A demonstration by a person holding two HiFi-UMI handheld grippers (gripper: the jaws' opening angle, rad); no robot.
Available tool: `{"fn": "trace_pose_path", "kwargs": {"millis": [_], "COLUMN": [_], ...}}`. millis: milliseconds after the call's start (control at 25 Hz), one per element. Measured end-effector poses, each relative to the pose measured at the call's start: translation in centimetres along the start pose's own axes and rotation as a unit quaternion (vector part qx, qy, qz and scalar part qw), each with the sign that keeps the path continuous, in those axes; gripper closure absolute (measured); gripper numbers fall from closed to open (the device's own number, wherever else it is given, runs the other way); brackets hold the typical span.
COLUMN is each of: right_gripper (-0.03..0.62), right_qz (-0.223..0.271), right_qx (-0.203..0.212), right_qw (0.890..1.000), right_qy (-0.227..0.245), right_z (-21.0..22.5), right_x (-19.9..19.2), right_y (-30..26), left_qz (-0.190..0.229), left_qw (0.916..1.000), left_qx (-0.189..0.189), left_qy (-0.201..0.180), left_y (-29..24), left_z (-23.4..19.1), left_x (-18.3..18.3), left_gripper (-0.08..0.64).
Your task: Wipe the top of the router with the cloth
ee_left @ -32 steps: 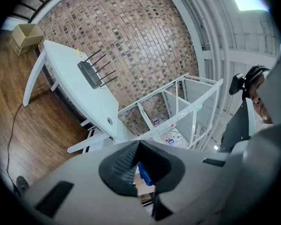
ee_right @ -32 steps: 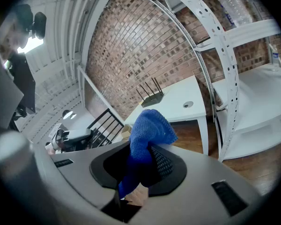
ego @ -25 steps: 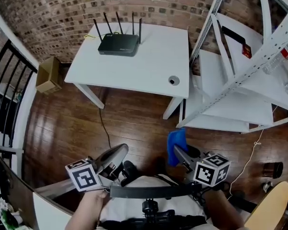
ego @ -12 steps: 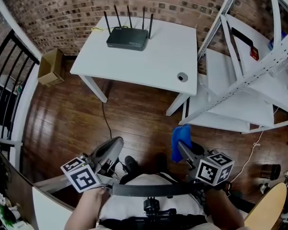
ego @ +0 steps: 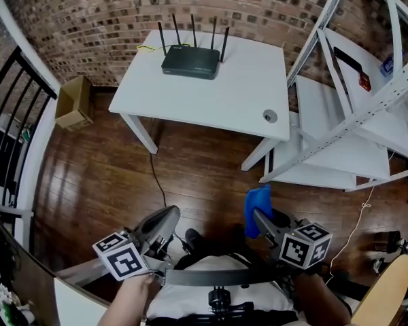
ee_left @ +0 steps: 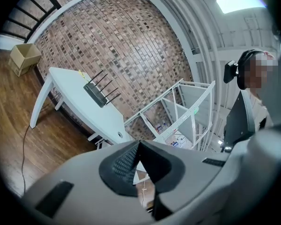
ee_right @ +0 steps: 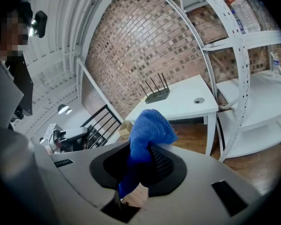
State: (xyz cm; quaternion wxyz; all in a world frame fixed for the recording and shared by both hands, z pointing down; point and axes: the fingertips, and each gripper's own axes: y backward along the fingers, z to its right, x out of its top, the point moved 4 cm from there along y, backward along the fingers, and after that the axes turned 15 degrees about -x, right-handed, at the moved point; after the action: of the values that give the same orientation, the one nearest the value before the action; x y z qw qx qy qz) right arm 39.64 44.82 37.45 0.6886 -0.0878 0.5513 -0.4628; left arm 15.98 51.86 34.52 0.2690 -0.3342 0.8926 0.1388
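Brick wall backs a white counter that stands on a dark wooden floor. On the far part of the counter, close to the wall, lies the router, black and flat, with its four antennas upright. A round grommet sits near the counter's front right corner, well apart from the router. A thin cable hangs down by the counter's left leg and runs across the floor. Left of the counter a cardboard box rests on the floor beside a black railing. To the right rises a white rack of shelves.

Both claws are held low and near the person, well short of the counter and over the floor. The right claw is clamped on the cloth, a blue knitted piece that bunches up above the jaw tips, with a strip of it running down between the jaws. In the right gripper view the cloth stands in front of the counter and router, which are far off behind it. The left claw has its jaws closed together, the tips meeting with nothing between them. It points towards the counter and rack. The cloth touches neither router nor counter.
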Motion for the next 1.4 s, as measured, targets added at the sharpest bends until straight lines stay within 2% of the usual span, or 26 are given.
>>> {"fn": "trace_pose_path", "kwargs": {"millis": [440, 800, 1160, 1400], "right_gripper": [0.486, 0.486, 0.486, 0.486], "right_qz": [0.008, -0.005, -0.023, -0.025], "right_qx": [0.012, 0.042, 0.094, 0.105], "right_qw": [1.0, 0.999, 0.995, 0.993], "right_qy": [0.009, 0.021, 0.036, 0.041], "right_z": [-5.3, -7.5, -7.3, -4.4], "right_x": [0.8, 2.2, 8.8, 15.3], "right_y": [-2.9, -7.7, -16.9, -22.6], "left_qz": [0.001, 0.016, 0.04, 0.042], "left_qw": [1.0, 0.9997, 0.9976, 0.9972], "left_qx": [0.002, 0.015, 0.055, 0.062], "left_qy": [0.003, 0.014, 0.006, 0.01], "left_y": [4.2, 4.3, 0.8, -5.5], "left_z": [-1.2, -3.8, -8.2, -12.5], "left_x": [2.8, 4.1, 9.8, 14.4], "left_gripper": [0.551, 0.551, 0.551, 0.551]}}
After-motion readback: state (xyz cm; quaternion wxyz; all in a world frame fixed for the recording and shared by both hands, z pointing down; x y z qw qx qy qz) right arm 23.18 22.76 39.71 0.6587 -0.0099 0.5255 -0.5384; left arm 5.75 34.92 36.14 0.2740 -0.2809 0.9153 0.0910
